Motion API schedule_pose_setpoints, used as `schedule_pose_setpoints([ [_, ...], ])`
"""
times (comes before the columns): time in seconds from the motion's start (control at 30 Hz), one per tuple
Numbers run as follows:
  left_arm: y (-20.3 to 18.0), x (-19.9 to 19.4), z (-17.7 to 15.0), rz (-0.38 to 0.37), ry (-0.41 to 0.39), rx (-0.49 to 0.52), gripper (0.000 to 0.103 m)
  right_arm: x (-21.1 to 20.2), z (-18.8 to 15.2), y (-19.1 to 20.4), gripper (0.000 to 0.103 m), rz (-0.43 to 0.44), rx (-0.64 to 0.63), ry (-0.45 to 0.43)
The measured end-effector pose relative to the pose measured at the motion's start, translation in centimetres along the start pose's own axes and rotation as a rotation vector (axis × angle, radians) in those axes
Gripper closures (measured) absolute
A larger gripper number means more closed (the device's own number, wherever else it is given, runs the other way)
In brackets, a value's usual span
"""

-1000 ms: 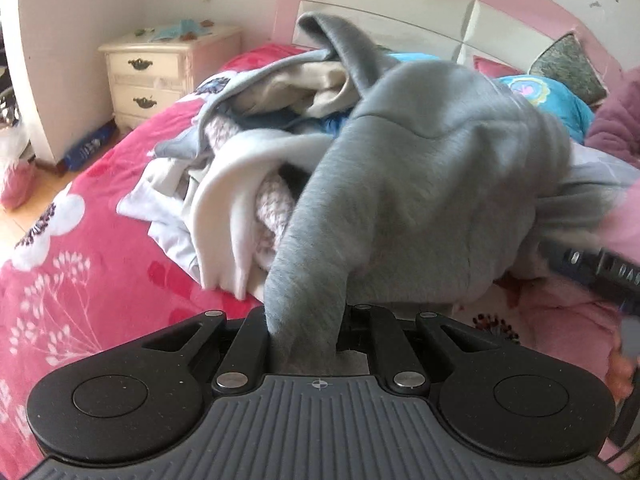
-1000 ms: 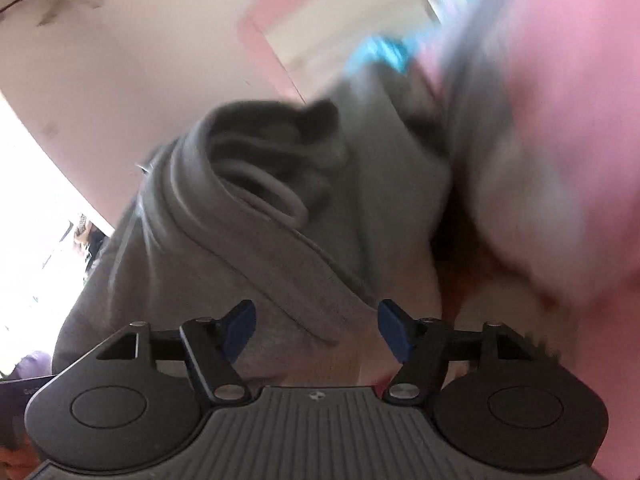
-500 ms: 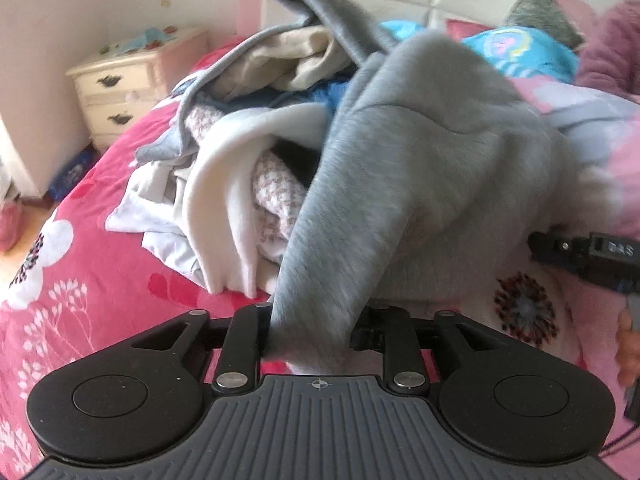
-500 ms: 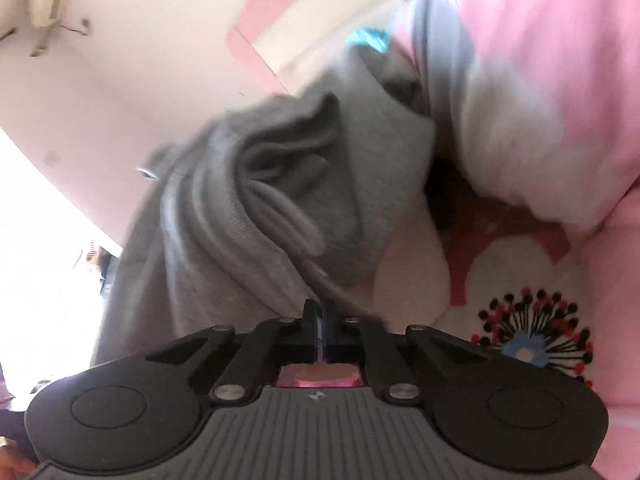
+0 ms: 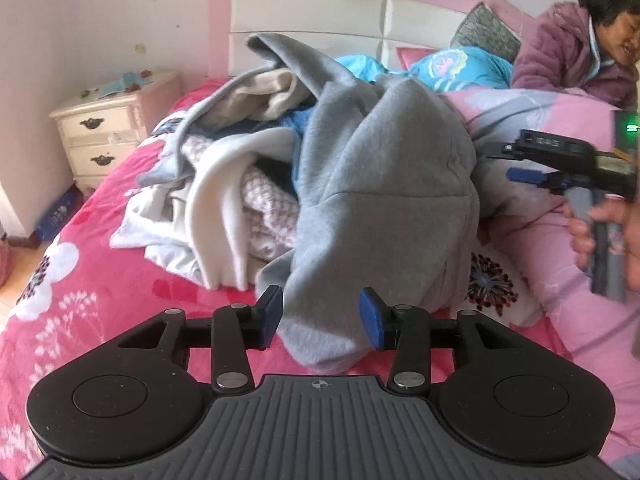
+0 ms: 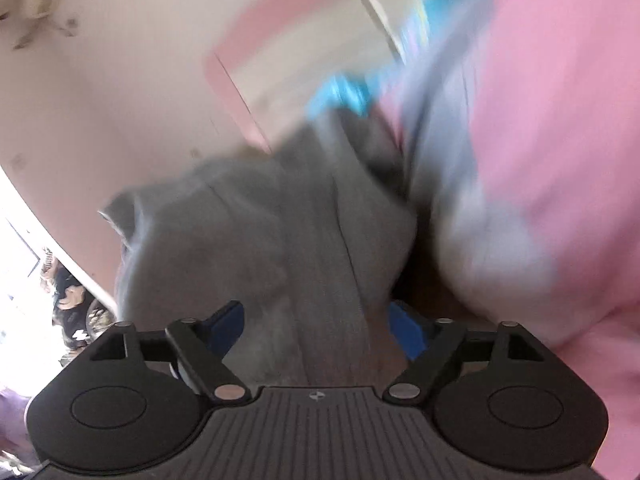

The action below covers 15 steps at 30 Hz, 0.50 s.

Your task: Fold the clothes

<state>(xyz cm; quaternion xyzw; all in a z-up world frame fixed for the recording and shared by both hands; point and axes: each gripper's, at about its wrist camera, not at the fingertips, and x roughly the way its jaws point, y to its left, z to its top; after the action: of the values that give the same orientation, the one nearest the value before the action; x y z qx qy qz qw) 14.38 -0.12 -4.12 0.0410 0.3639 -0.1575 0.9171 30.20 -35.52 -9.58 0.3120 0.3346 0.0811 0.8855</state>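
At the far left a cream nightstand (image 5: 116, 128) stands against the wall, well clear of the work; beside it on the pink floral bedspread (image 5: 80, 280) lies a heap of unfolded clothes (image 5: 224, 184), and the grey sweatshirt (image 5: 380, 200) is draped over that heap's right side, one end trailing down toward the camera. The left gripper (image 5: 320, 316) has just been opening, and that trailing end lies between its blue pads (image 5: 272, 312) without being pinched. Further right, the right gripper (image 6: 316, 328) has also just been opening and stands wide, grey cloth filling the gap (the view is blurred, so contact is hard to judge, but no pinch shows). To do this step well, I judge each claw should retake a distinct edge, hem or shoulder rather than bunched middle, then draw the sweatshirt clear of the heap onto bare bedspread before any fold. A person in a purple jacket (image 5: 572, 48) leans at the far right.
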Motion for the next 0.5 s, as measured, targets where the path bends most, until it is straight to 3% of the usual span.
schedule_pose_setpoints([
  [0.03,0.3,-0.2,-0.2,0.007,-0.002,-0.013,0.060,1.1,-0.1,-0.8,0.021,0.028,0.059,0.066],
  [0.1,0.9,-0.6,-0.4,0.025,-0.001,-0.050,0.060,2.0,-1.0,-1.5,0.043,0.100,0.116,0.150],
  [0.17,1.6,-0.9,-0.5,0.033,0.000,-0.092,0.060,0.9,-2.0,-1.0,0.097,0.158,0.108,0.145],
  [0.33,2.5,-1.1,-1.1,0.028,0.021,-0.119,0.060,-3.8,-4.7,2.2,0.099,0.328,0.144,0.139],
  [0.5,1.4,-1.6,-2.6,-0.077,0.065,-0.111,0.060,-6.5,-6.3,8.0,0.099,0.482,0.066,0.220],
])
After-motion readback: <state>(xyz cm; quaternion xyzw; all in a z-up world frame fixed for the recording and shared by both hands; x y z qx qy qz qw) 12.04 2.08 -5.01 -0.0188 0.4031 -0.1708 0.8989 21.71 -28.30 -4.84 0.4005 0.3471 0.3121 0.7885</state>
